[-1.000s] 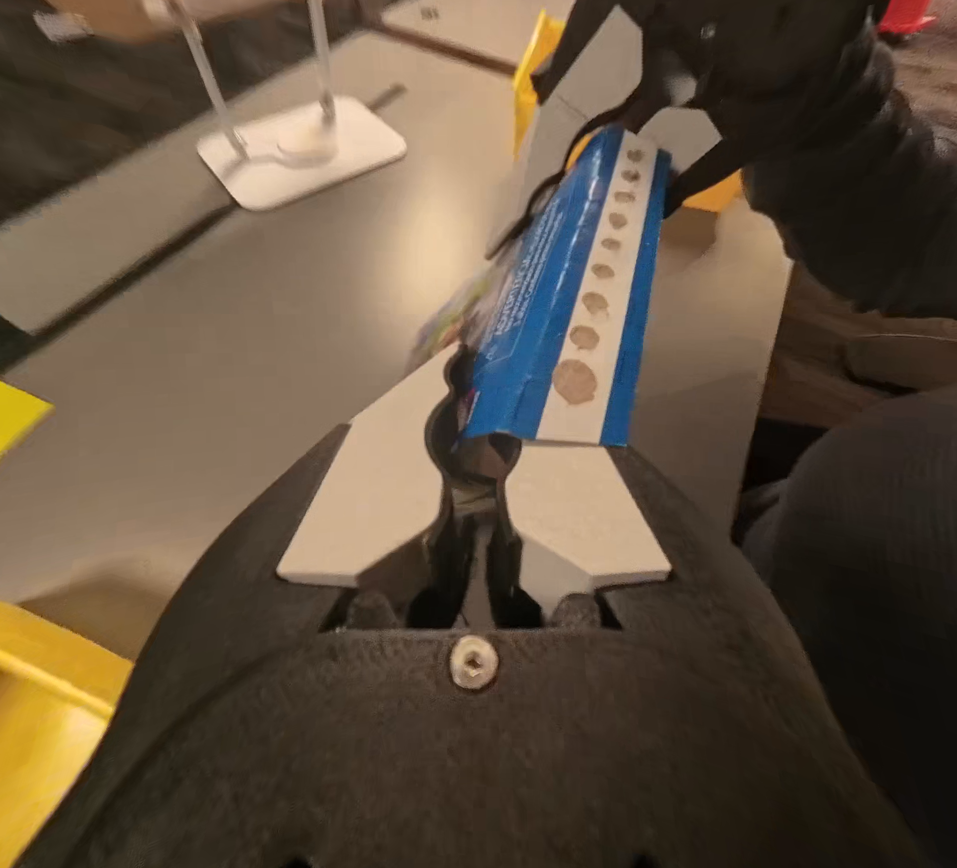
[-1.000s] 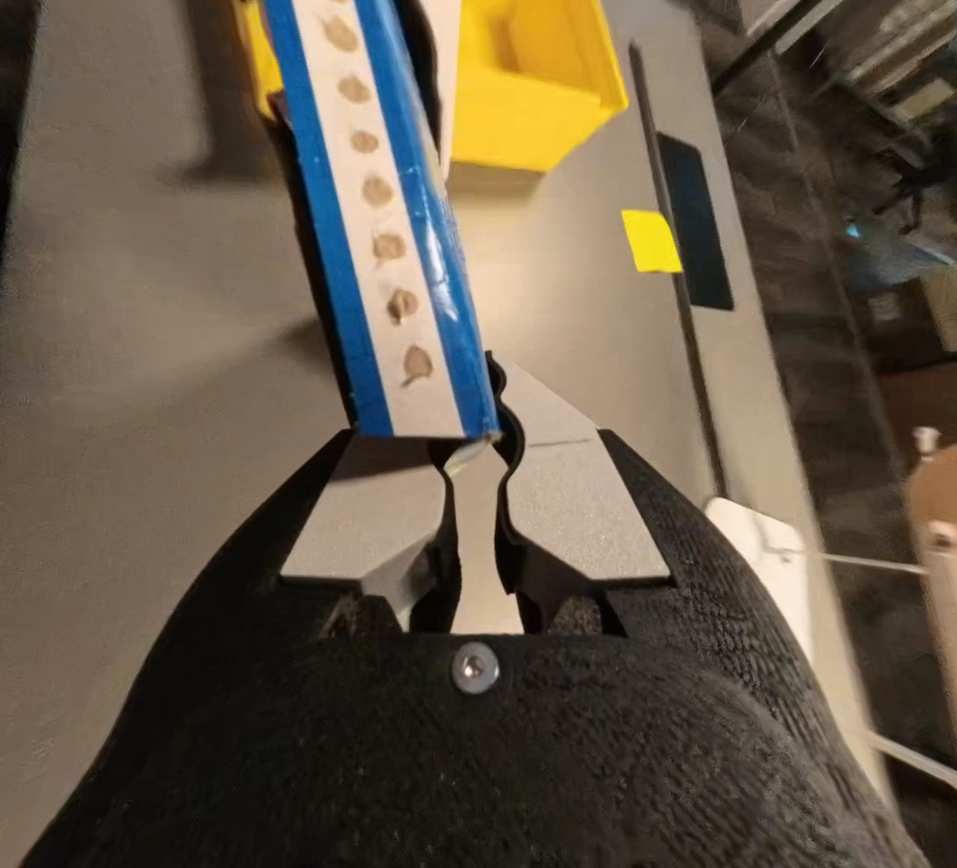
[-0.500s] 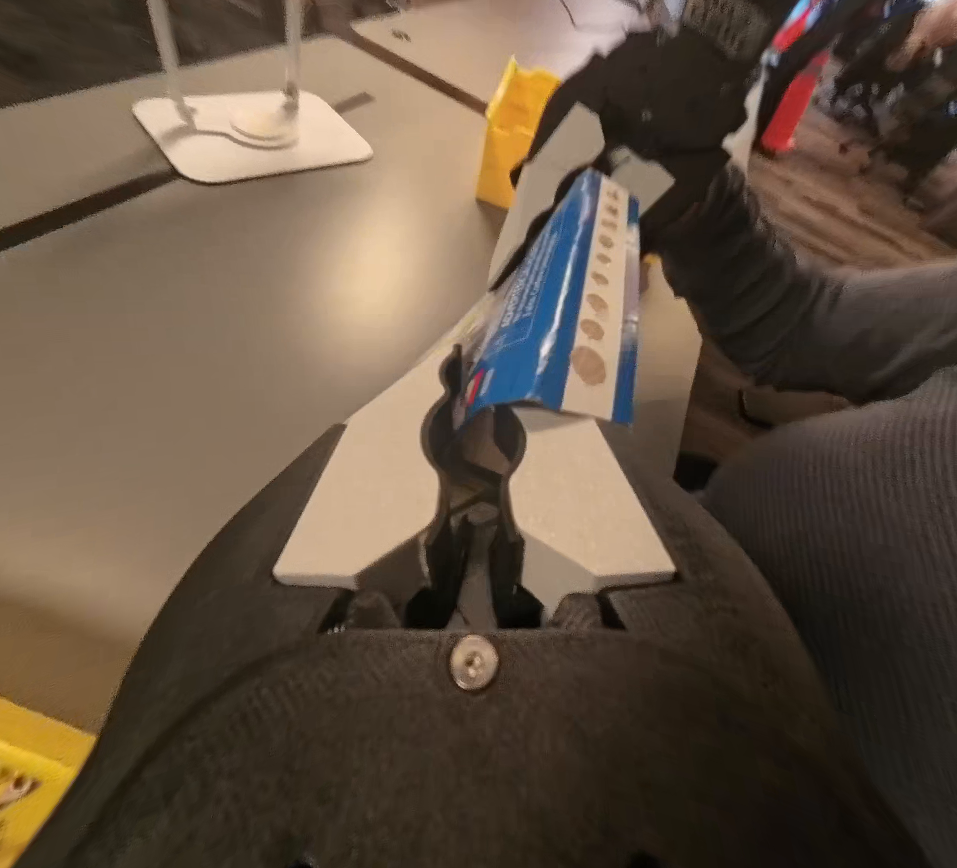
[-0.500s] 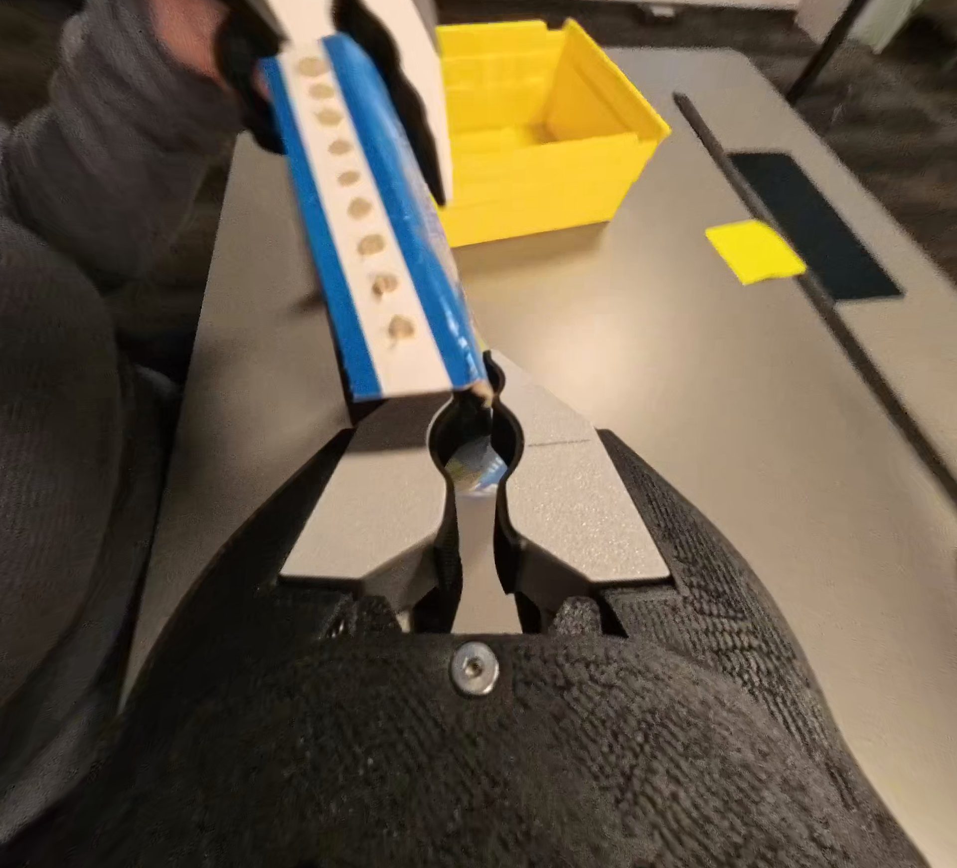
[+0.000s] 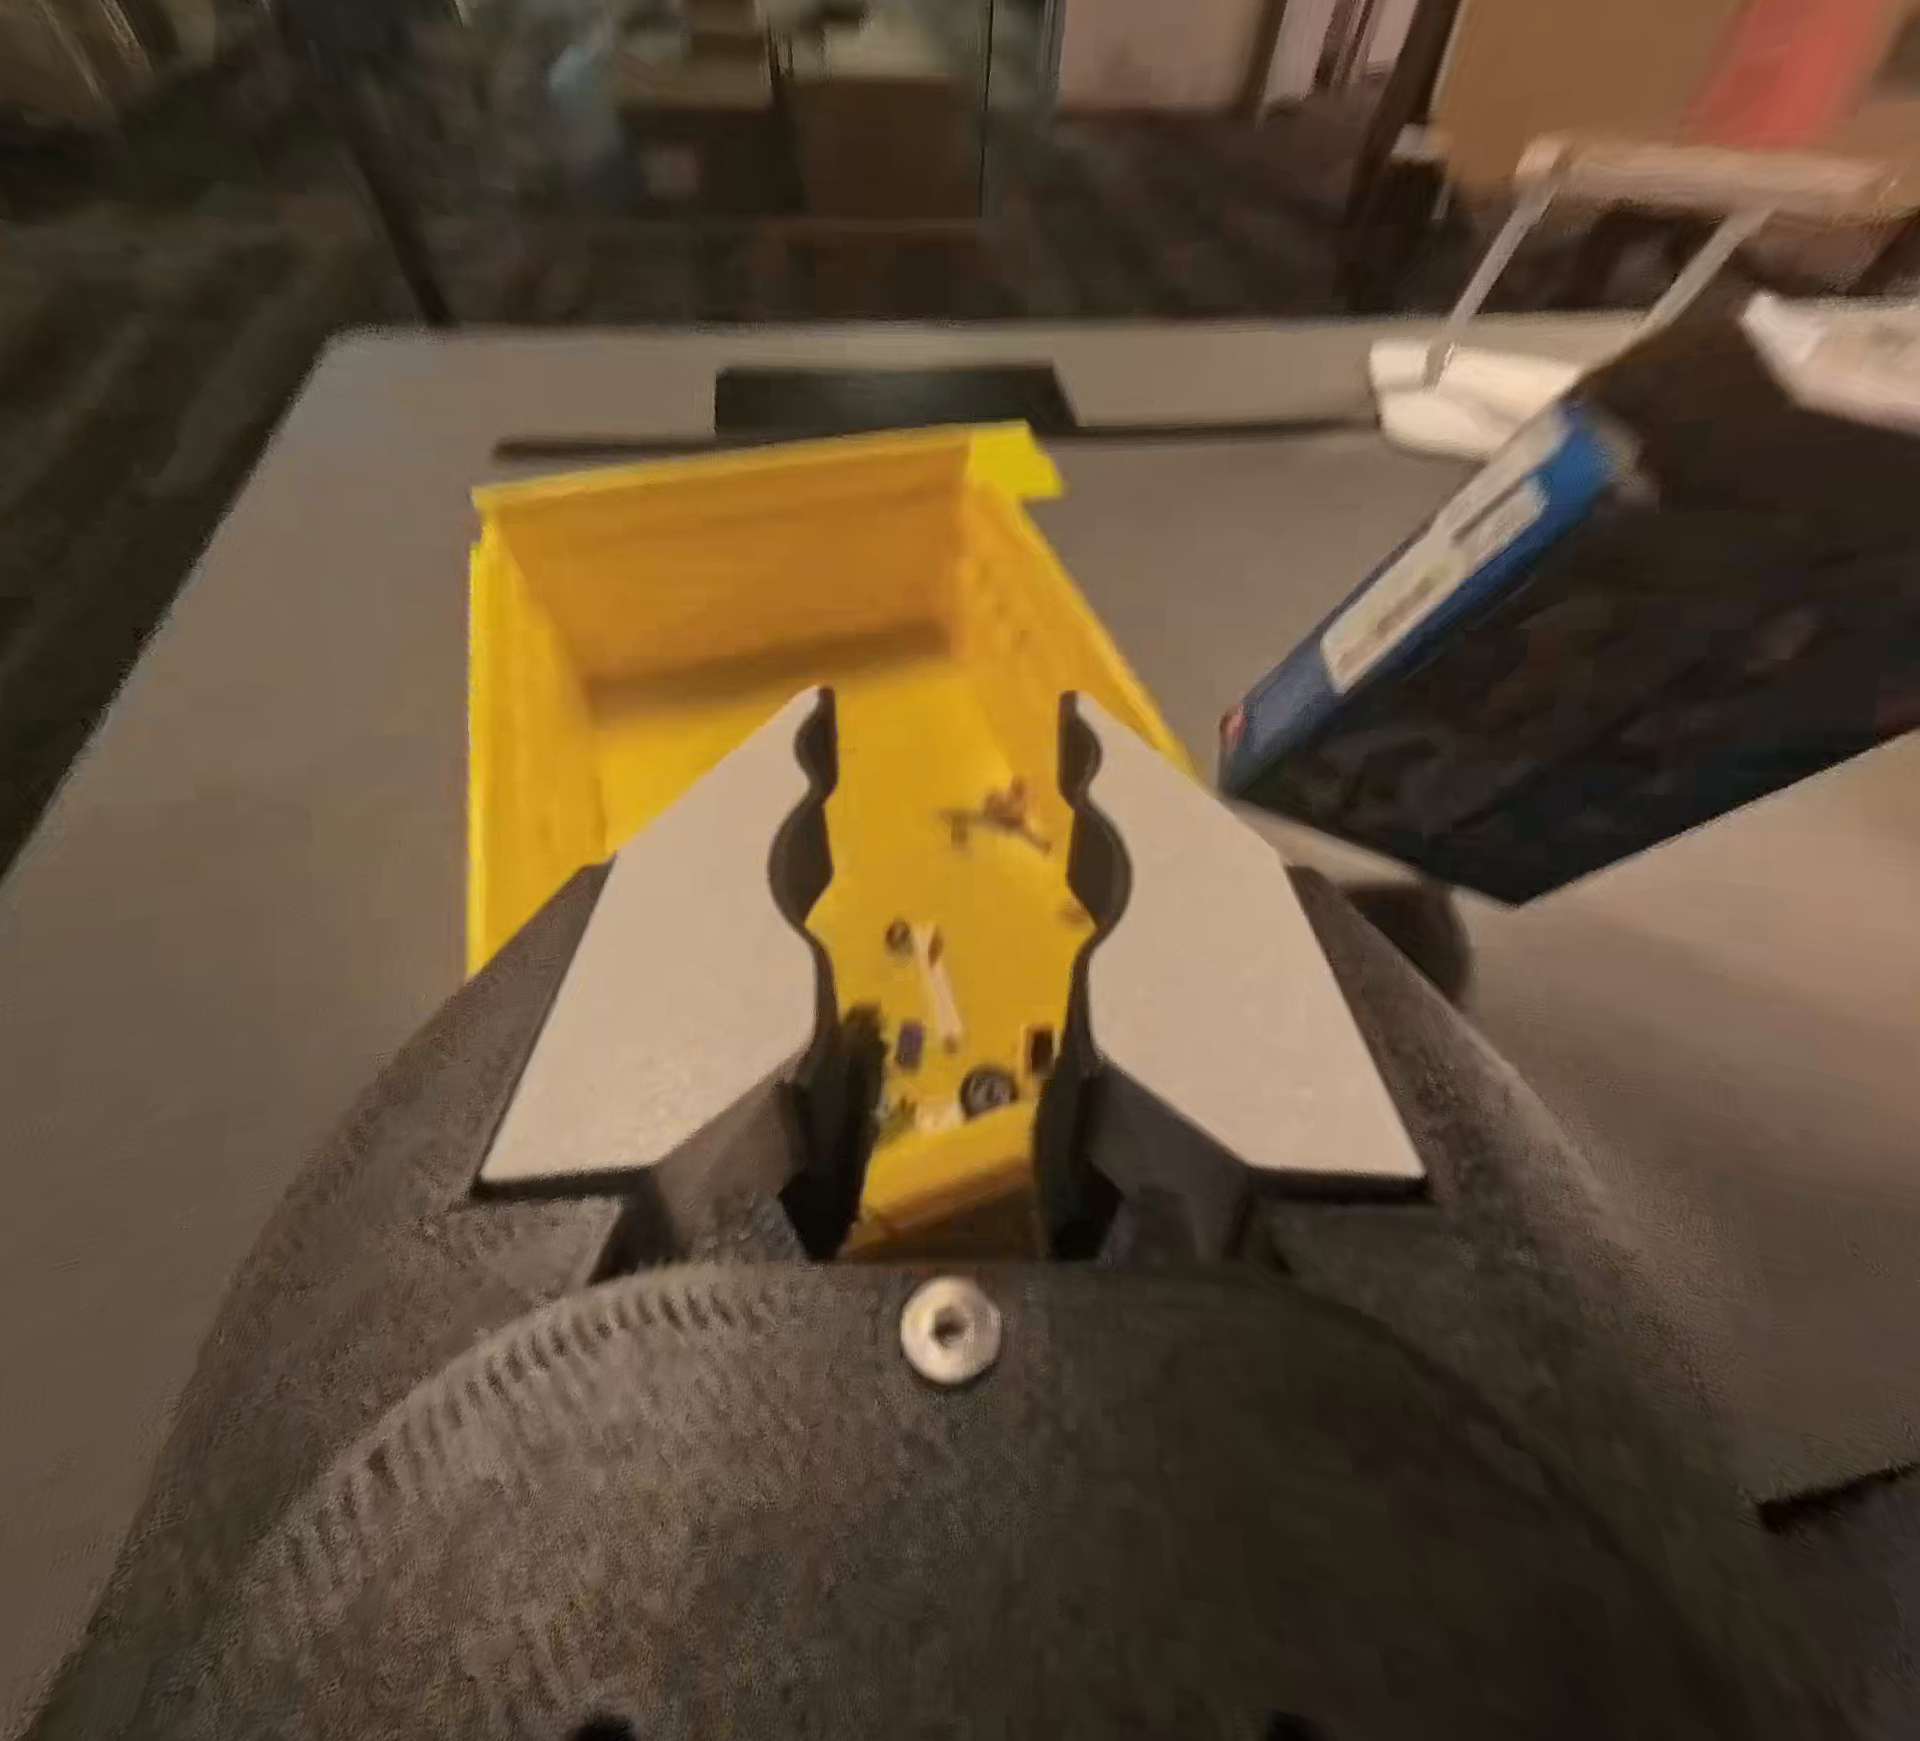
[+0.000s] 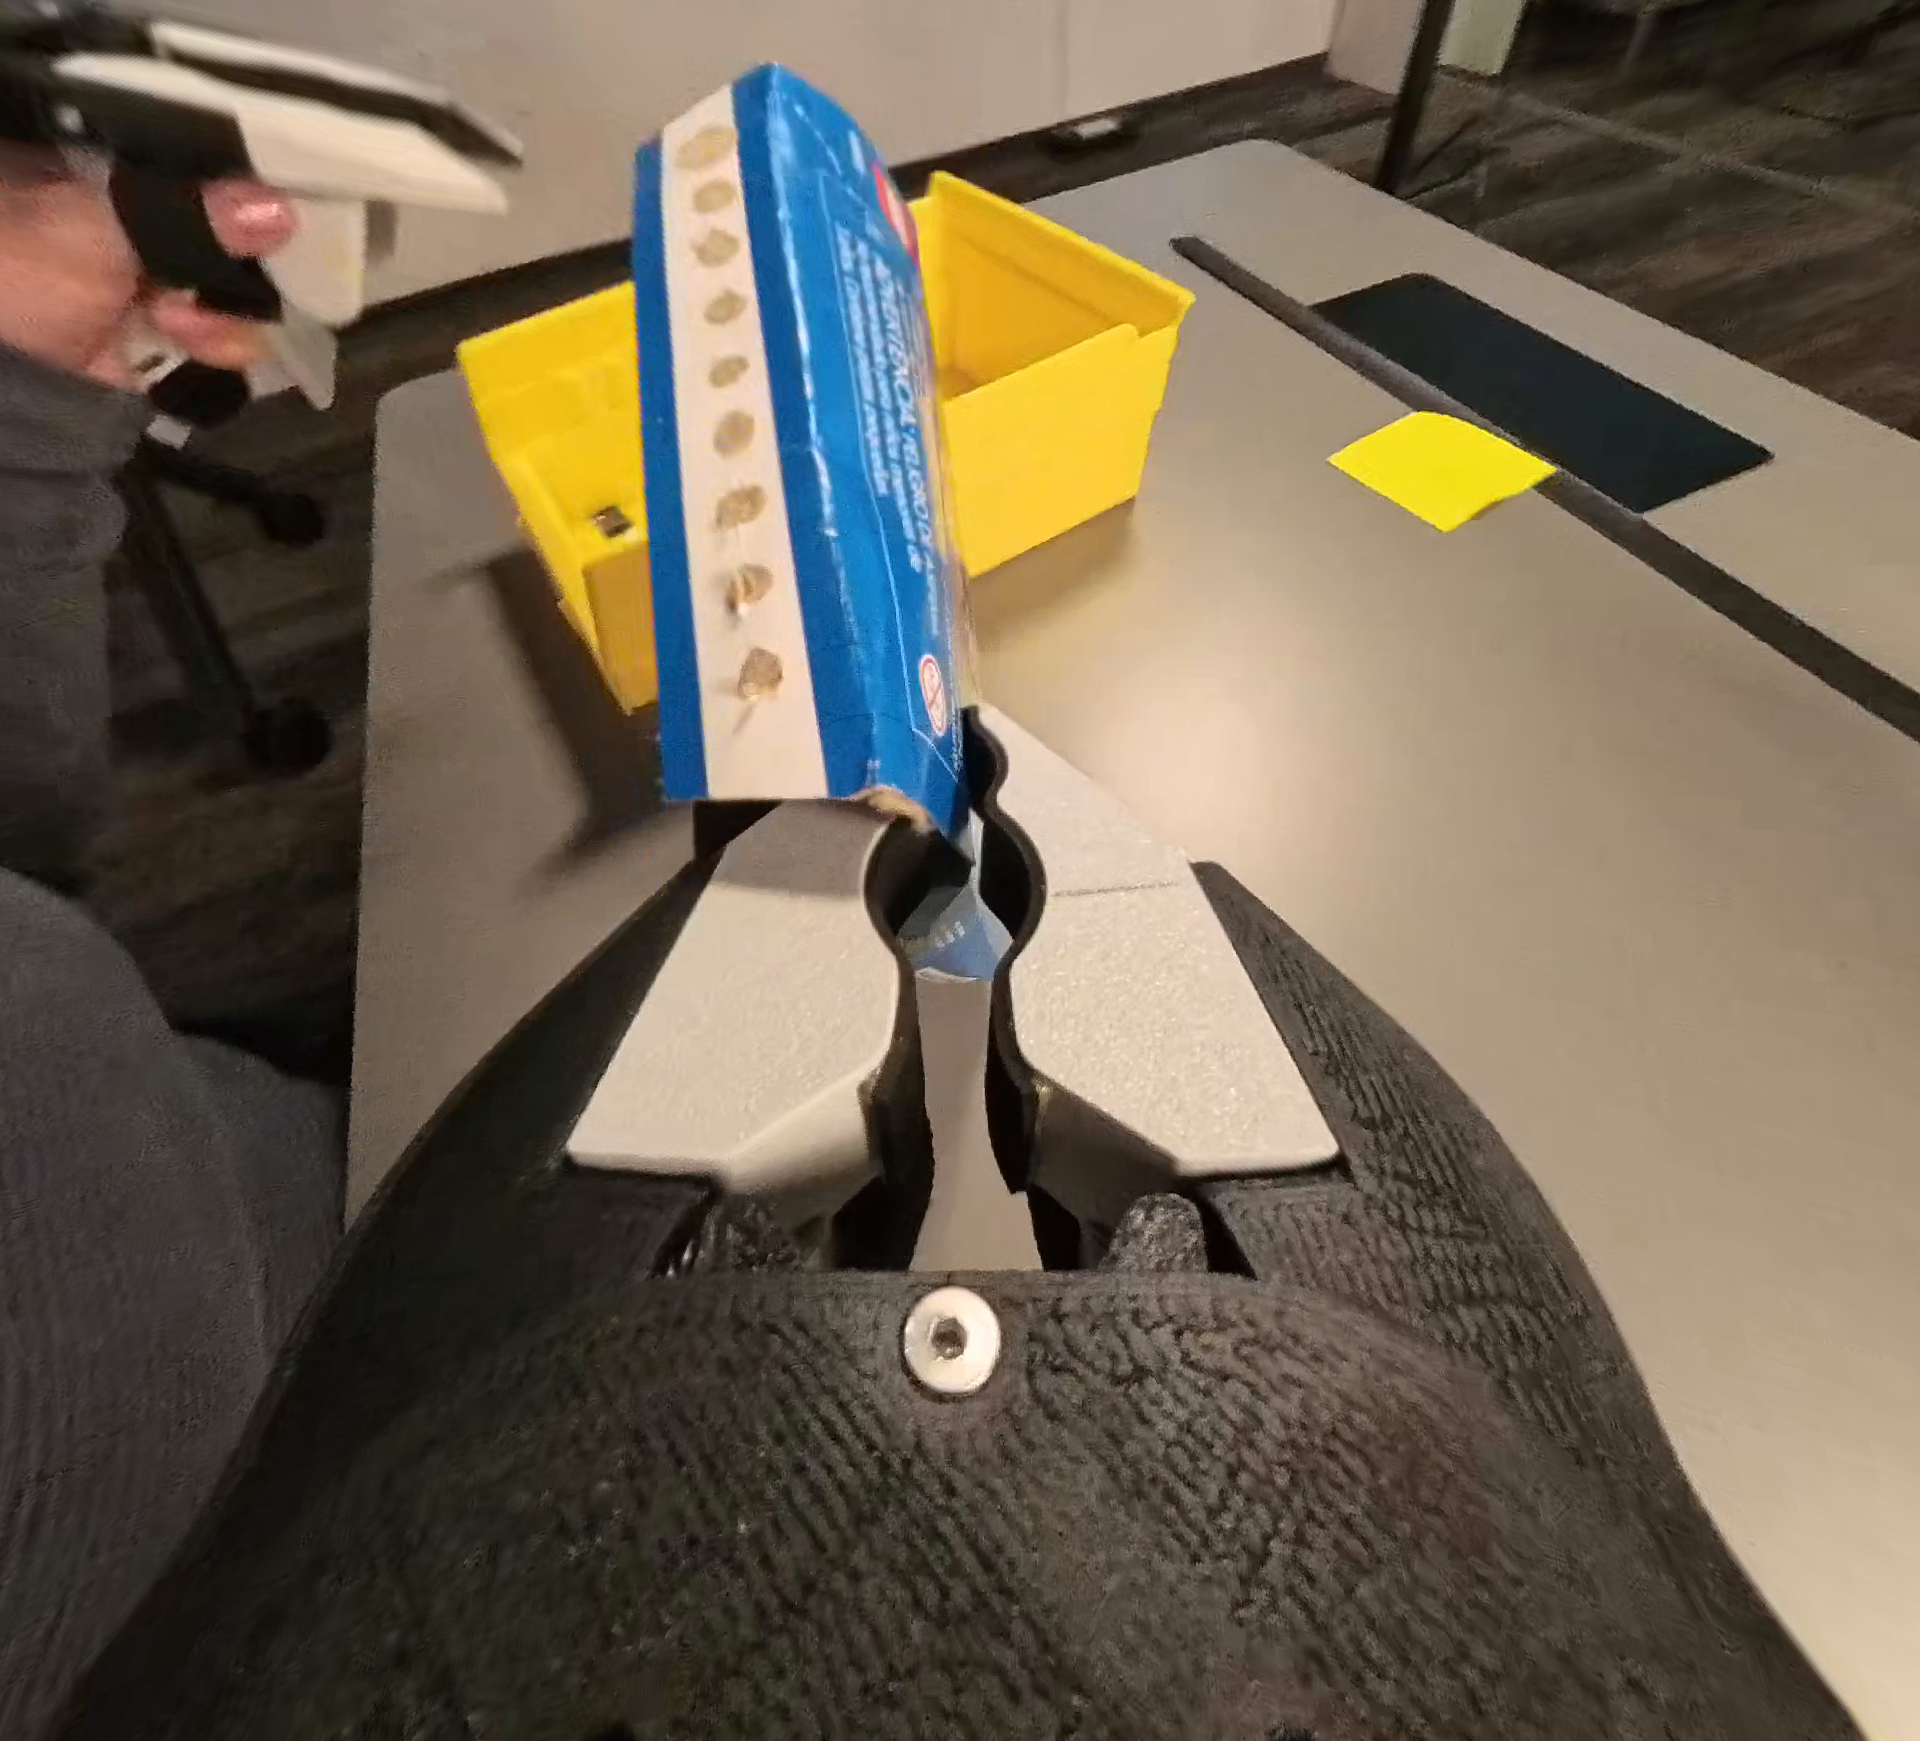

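Right gripper (image 6: 961, 756) is clamping down on the near end of the flat blue cardboard box with a white strip of round tabs (image 6: 800, 444), its grey fingers (image 6: 1101, 870) pinching the thin edge while the box is angling up and away over the grey worktop (image 6: 1351, 756). Left gripper (image 5: 945, 725) is hanging with jaws spread wide and nothing between them, hovering above the open yellow plastic bin (image 5: 530, 756), where small loose parts (image 5: 935, 974) are lying on the bin floor. Just to its right the blue box (image 5: 1455, 652) is floating clear of the bin. Farther back, a yellow sticky note (image 6: 1439, 467) is lying beside a black panel (image 6: 1538, 387) set in the worktop.
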Tool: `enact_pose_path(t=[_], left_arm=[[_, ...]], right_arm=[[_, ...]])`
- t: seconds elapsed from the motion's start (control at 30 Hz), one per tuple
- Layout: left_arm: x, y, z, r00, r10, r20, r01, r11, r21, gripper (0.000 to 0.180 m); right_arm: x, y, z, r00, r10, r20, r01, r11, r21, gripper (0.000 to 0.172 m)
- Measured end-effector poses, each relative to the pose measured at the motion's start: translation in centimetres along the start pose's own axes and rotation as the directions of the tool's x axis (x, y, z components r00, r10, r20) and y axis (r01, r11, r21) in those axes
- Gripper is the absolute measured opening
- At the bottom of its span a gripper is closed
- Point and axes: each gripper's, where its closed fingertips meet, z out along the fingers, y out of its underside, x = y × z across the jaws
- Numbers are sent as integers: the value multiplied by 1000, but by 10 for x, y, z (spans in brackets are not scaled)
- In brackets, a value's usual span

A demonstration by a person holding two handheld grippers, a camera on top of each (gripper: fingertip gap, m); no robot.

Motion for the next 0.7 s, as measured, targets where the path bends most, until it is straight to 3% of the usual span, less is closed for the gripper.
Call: enact_pose_path(t=[0.13, 0.3, 0.37, 0.6, 0.7], left_arm=[[-6, 54, 25, 996, 56, -75, -76, 950, -301, 36], [-10, 123, 56, 983, 77, -167, -171, 716, -677, 29], [-12, 139, 65, 979, 87, -182, -195, 643, -741, 31], [-16, 169, 77, 979, 70, -191, -199, 528, -826, 40], [-9, 170, 76, 975, 53, -217, -212, 523, -826, 15]], right_arm=[[8, 7, 14, 998, 10, -69, -10, 1000, -1, 0], [14, 4, 22, 998, 42, -50, -41, 999, 9, 0], [15, 5, 25, 998, 46, -39, -46, 999, 6, 0], [16, 4, 30, 997, 64, -33, -63, 998, 8, 0], [13, 0, 32, 997, 51, -61, -49, 998, 28, 0]])
